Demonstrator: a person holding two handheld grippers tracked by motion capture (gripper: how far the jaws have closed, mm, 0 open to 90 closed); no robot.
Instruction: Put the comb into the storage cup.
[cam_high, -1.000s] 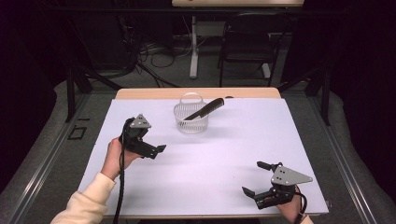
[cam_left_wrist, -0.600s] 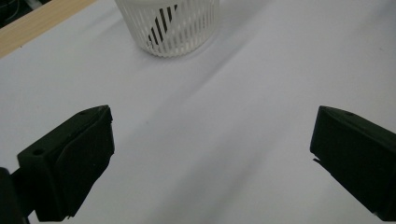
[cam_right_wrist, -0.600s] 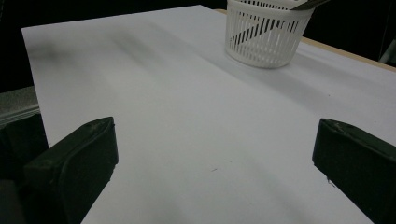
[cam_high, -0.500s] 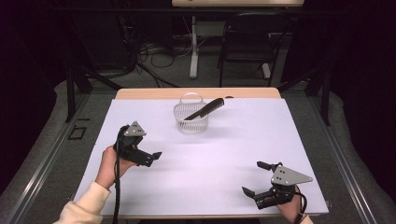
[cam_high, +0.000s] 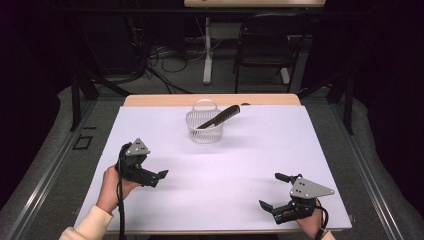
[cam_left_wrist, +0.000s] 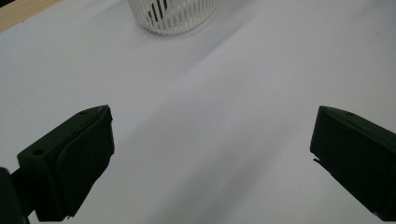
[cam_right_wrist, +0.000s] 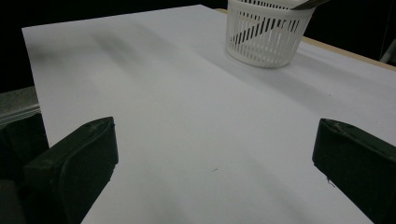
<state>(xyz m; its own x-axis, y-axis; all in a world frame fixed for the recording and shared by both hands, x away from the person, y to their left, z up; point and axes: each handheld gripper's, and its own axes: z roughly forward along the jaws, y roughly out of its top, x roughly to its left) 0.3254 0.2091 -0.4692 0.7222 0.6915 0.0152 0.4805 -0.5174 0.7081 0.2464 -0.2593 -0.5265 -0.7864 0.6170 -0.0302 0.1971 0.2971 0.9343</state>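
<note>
Both claws spread, empty: left claw (cam_high: 159, 176), right claw (cam_high: 274, 192). Black comb (cam_high: 220, 115) leans in white slatted plastic basket (cam_high: 204, 132) at far counter (cam_high: 240, 165). Retreat low and slowly; you clear the basket rim.

The basket (cam_high: 204, 126) was white with slatted walls; the comb (cam_high: 219, 116) black; the table (cam_high: 235, 170) white; its twelve-o'clock edge tan.
</note>
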